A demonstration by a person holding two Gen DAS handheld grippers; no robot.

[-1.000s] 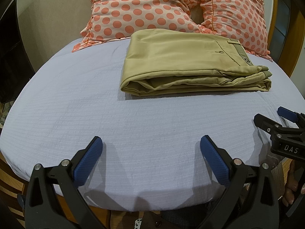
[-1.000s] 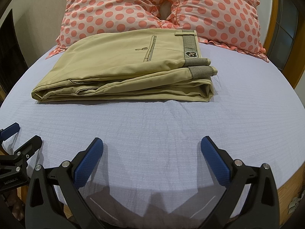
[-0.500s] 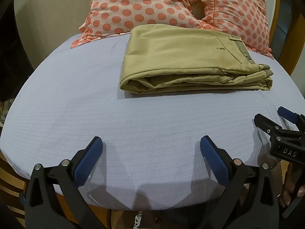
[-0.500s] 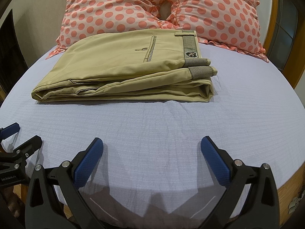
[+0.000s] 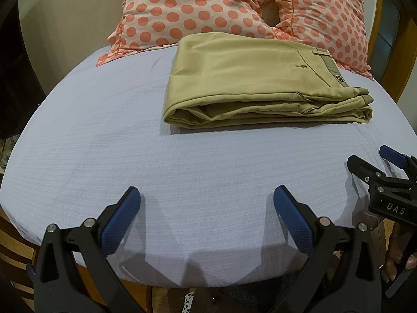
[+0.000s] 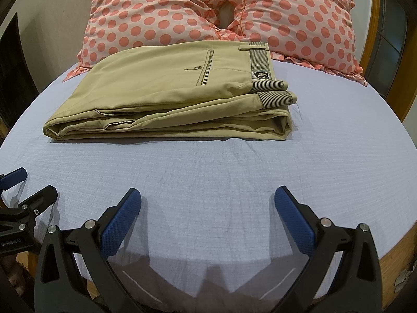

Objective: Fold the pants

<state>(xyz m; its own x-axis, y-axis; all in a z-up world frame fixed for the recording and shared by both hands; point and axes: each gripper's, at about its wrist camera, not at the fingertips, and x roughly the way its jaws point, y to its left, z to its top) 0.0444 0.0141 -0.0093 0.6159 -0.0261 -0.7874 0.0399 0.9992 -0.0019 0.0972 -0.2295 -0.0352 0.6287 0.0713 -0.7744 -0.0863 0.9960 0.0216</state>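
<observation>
Khaki cotton pants (image 6: pixel 166 88), folded into a flat rectangular stack, lie on the pale blue textured bedsheet (image 6: pixel 208 177). Striped waistband with shield badge on top, at the stack's right end. Far edge of the pants touches the two pink pillows with coral polka dots (image 6: pixel 161 7); the pillows lean side by side behind the pants.

Left gripper (image 5: pixel 206 221), black frame with blue ribbed pads: released, jaws spread wide, nothing between them, well short of the pants on their near side. Right gripper (image 6: pixel 208 221), same build: released, jaws spread, also near-side of the pants, not touching them.
</observation>
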